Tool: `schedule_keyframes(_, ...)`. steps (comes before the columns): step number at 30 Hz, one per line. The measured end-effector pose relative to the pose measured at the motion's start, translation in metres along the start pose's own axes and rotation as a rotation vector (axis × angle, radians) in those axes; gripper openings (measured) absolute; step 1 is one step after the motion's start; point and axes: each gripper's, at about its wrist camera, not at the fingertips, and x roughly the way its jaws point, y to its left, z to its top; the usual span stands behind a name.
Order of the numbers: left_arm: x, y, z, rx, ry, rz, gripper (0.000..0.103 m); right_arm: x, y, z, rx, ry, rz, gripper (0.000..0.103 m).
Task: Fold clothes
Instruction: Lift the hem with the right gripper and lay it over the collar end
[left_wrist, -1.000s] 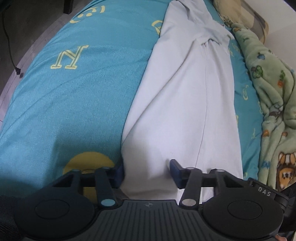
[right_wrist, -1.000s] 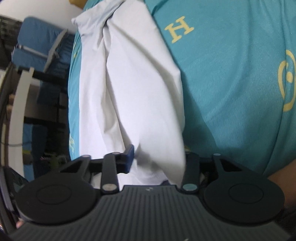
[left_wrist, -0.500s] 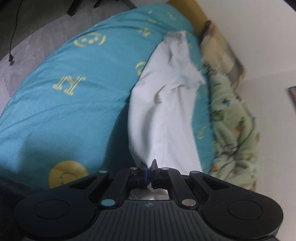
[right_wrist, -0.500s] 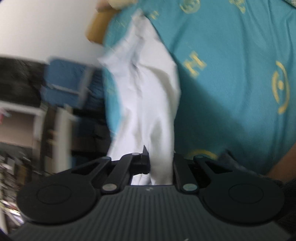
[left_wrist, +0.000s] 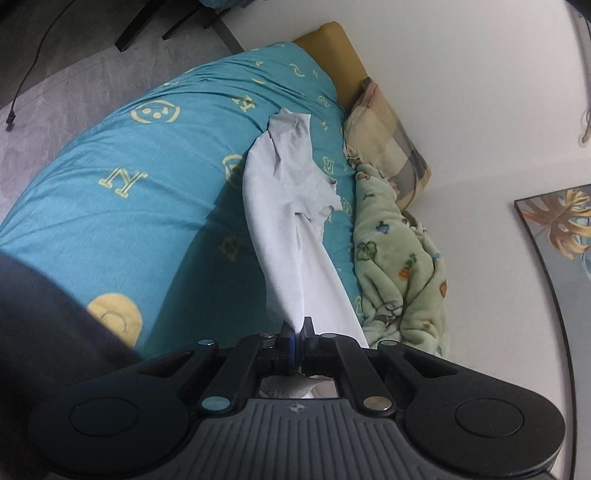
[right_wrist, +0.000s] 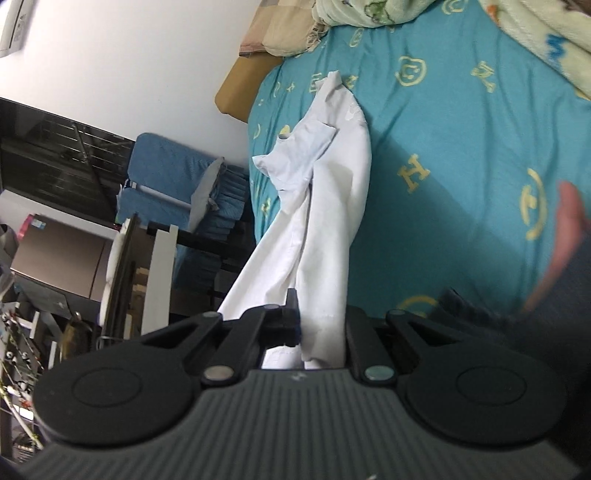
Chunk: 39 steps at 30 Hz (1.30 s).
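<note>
The shirt (left_wrist: 291, 206) is shown lifted at its near end, with no fold yet completed. A white garment, already narrowed lengthwise with a sleeve turned in, is stretched from the 2 tongs up the bed (left_wrist: 122, 221) toward the headboard corner. Its far end is seen resting on the teal sheet near the pillow (left_wrist: 388, 147); its near end is raised off the sheet. The step in hand is judged to be the carrying of the near hem toward the far end, so that the garment is halved; that fold, and any further one, is left to be done.

The left tongs (left_wrist: 297, 341) are shown clamped tight on the hem, which is pinched between the blue pads and hangs below them. The right tongs (right_wrist: 319, 325) are closed on a thicker bunch of cloth (right_wrist: 325, 206), which fills the gap between the pads. From each grip the cloth is drawn forward and away, taut near the pads and slack farther off. The blanket (left_wrist: 399, 266) is seen lying just beside the shirt, along the wall edge of the bed.
</note>
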Motion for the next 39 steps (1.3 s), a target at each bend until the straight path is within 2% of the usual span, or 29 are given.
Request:
schedule_keyframes(5,0.003,0.001,-0.001,0.059,0.044,0.007,0.002,-0.006,-0.005,-0.002,-0.012,-0.003,0.003,0.008)
schedule_keyframes(9,0.034,-0.017,0.030,0.096,0.037,0.076,0.002,0.013,0.009,0.027,-0.033,-0.005,0.012,0.008)
schedule_keyframes(13,0.075,-0.044,0.075,0.166,-0.004,0.119,0.002,0.049,0.023,0.069,-0.056,-0.035,0.002,0.009)
schedule_keyframes(17,0.127,-0.075,0.117,0.297,-0.091,0.181,0.002,0.100,0.026,0.116,-0.069,-0.056,-0.008,0.009)
schedule_keyframes(22,0.201,-0.085,0.164,0.415,-0.194,0.227,0.003,0.172,0.021,0.168,-0.139,-0.087,-0.010,0.010)
schedule_keyframes(25,0.249,-0.079,0.180,0.497,-0.268,0.253,0.003,0.216,0.014,0.190,-0.243,-0.110,-0.033,0.010)
schedule_keyframes(27,0.283,-0.069,0.188,0.549,-0.288,0.293,0.003,0.244,0.009,0.200,-0.323,-0.116,-0.062,0.010)
schedule_keyframes(32,0.355,-0.044,0.204,0.638,-0.243,0.372,0.003,0.299,-0.013,0.210,-0.453,-0.104,-0.163,0.010)
schedule_keyframes(35,0.374,-0.028,0.208,0.647,-0.215,0.396,0.004,0.314,-0.022,0.208,-0.479,-0.075,-0.205,0.010)
schedule_keyframes(36,0.375,-0.027,0.208,0.658,-0.210,0.402,0.005,0.317,-0.024,0.207,-0.485,-0.062,-0.217,0.014)
schedule_keyframes(38,0.373,-0.029,0.206,0.685,-0.194,0.419,0.016,0.316,-0.017,0.203,-0.518,-0.042,-0.224,0.038)
schedule_keyframes(39,0.369,-0.032,0.203,0.703,-0.189,0.422,0.035,0.311,-0.009,0.200,-0.540,-0.044,-0.210,0.068)
